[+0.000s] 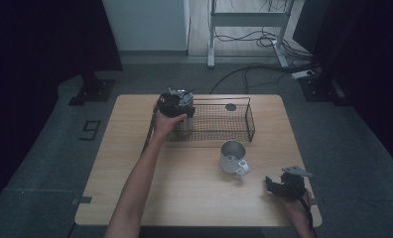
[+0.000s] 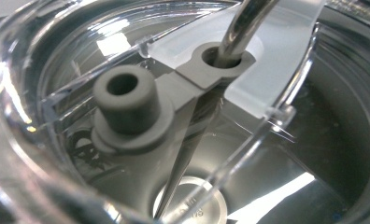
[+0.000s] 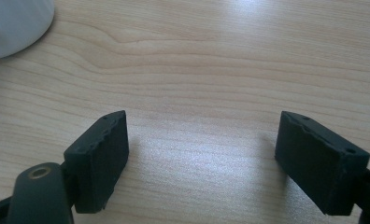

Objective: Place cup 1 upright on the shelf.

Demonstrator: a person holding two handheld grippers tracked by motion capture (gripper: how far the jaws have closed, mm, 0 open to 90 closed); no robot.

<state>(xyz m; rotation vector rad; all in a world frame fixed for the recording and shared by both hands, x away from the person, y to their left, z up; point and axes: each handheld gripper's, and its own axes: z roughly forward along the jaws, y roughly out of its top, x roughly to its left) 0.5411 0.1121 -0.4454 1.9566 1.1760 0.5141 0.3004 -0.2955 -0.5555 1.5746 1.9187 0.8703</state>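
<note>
Left gripper sits on top of the clear tumbler at the left end of the wire basket. I cannot tell whether its jaws grip, nor whether the tumbler stands inside the wire. The gripper camera is hard against the lid, with grey stopper and metal straw. Advice: keep the tumbler upright, clear the basket rim and avoid levering the straw. Right gripper rests on the tabletop, jaws apart and empty, near the mug.

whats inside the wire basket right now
The black wire basket holds a small dark round thing near its back right and, at its left end, a clear lidded cup under the left tongs. The hand hides the cup's lower left part.
</note>
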